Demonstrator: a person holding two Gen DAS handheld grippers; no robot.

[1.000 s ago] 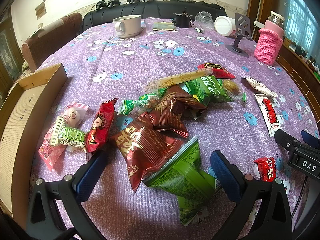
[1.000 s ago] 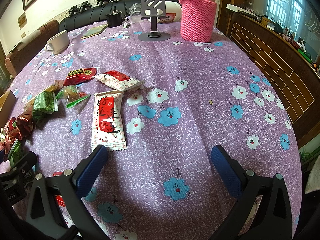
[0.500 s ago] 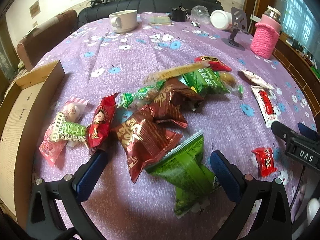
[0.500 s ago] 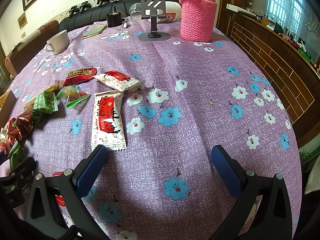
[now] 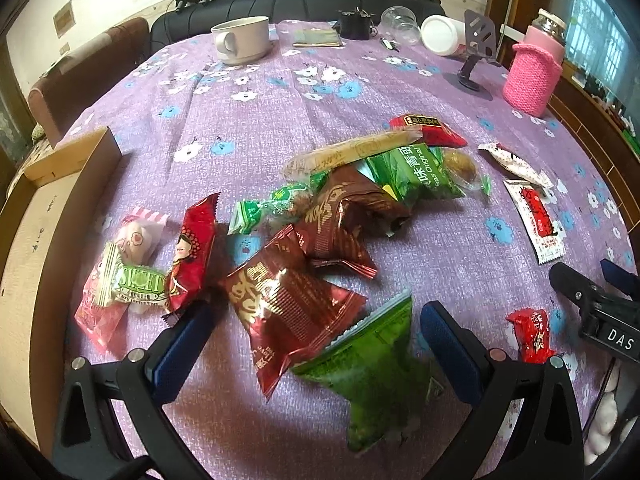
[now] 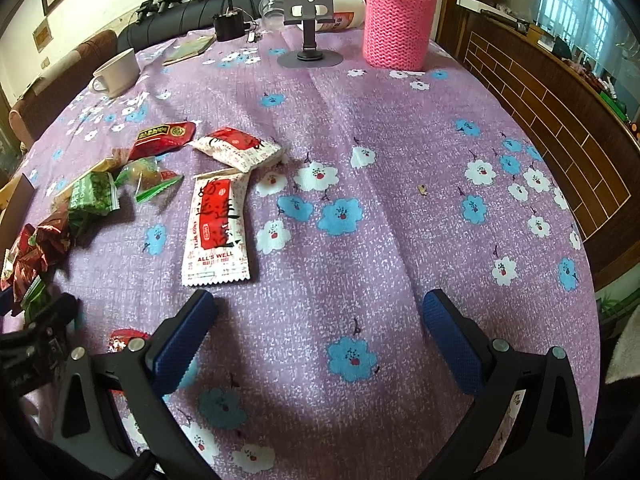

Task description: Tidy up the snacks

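Left gripper [image 5: 316,328] has pulled back and lifted over 1 s: pile now sits farther off, more table visible. Jaws wide open, empty, straddling maroon packet [image 5: 284,304] and green packet [image 5: 372,364]. Right gripper [image 6: 320,324] unmoved, jaws wide open, empty, over bare cloth [image 6: 400,208]. Snacks scattered mid-table; box [image 5: 44,216] at left empty. No pick yet; likely lining up first grasp.

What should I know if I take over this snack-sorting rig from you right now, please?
Left tongs: open, empty, hovering over the dark red foil packet and green foil packet.
Right tongs: open, empty, over bare purple floral tablecloth.
Snacks are scattered mid-table; the white-and-red sachet lies ahead of the right tongs.
Open cardboard box at far left: no snacks visible inside.
Nothing sorted yet; everything remains.
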